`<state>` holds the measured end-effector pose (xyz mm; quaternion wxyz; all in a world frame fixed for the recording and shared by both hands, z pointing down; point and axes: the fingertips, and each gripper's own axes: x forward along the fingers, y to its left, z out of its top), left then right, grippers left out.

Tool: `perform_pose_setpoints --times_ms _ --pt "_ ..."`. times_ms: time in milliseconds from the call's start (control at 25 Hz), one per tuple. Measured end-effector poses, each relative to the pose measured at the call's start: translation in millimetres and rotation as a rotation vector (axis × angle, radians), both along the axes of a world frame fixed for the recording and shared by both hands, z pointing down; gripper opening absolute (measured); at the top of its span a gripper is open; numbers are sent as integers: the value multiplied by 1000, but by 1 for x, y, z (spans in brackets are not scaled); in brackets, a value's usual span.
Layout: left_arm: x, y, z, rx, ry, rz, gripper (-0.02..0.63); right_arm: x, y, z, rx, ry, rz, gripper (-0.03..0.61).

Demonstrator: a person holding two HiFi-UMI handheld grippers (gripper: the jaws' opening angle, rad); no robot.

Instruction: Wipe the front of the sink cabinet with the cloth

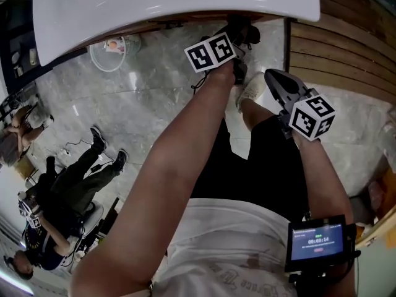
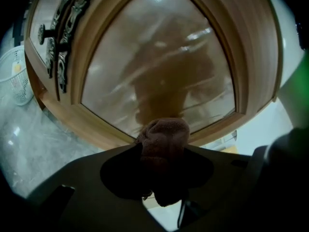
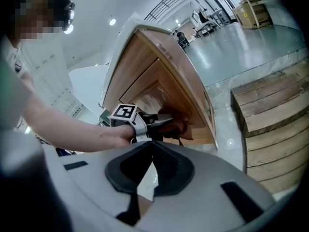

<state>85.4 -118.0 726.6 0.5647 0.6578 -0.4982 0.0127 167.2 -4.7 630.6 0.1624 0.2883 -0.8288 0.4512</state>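
**Cloth at the cabinet door's lower edge**

Left gripper (image 2: 161,178) pinches the bunched brown cloth (image 2: 162,138), with the wad poking ahead of the jaws so that fabric, not metal, meets the cabinet's glossy panel (image 2: 159,57). The wooden frame (image 2: 96,124) sits just below the tool, and open panel stretches above. Right gripper (image 3: 150,170), jaws pressed together on nothing, hangs behind it.

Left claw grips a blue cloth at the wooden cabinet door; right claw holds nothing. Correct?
Not quite: the cloth in the left claw is brown, not blue, as the left gripper view shows. It is at the wooden cabinet door, and the right claw holds nothing.
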Motion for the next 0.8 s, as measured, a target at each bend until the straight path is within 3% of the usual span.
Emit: perform_pose_setpoints --times_ms 400,680,800 --pt "-65 -6 10 -27 -88 -17 177 -17 -15 -5 21 -13 -17 14" --pt "-147 6 32 -19 -163 -69 178 -48 -2 -1 84 -15 -35 14" --pt "-179 30 49 -58 -227 -90 178 -62 16 3 87 -47 -57 14"
